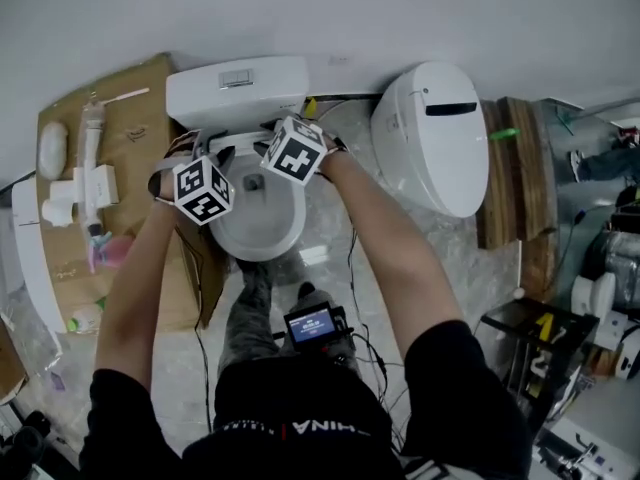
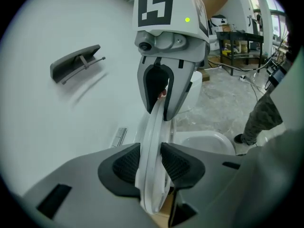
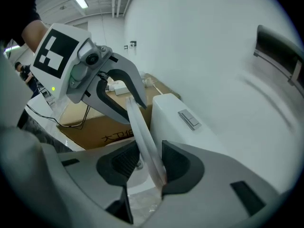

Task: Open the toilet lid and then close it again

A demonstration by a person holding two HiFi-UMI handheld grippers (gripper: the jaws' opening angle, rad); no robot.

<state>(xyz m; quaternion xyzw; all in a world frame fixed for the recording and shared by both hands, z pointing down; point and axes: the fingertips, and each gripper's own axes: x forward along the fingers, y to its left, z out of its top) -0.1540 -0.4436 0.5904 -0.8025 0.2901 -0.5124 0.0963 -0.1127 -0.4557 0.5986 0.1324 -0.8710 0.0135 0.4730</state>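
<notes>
The white toilet stands against the wall, its tank (image 1: 237,88) at the back and its bowl (image 1: 258,218) uncovered. The toilet lid (image 2: 152,141) is raised edge-on just in front of the tank, held from both sides. My left gripper (image 2: 151,163) is shut on one rim of the lid, ribbed pads pressing either face. My right gripper (image 3: 145,163) is shut on the opposite rim of the lid (image 3: 142,132). In the head view the left gripper (image 1: 205,183) and right gripper (image 1: 292,150) sit close together over the bowl's back; their marker cubes hide most of the lid.
A second white toilet body (image 1: 435,133) lies right of the bowl, with a wooden pallet (image 1: 515,168) beyond it. Flat cardboard (image 1: 130,118) with white plumbing parts (image 1: 85,183) lies left. The person's leg (image 1: 250,308) stands before the bowl. A grey fixture (image 2: 76,63) hangs on the wall.
</notes>
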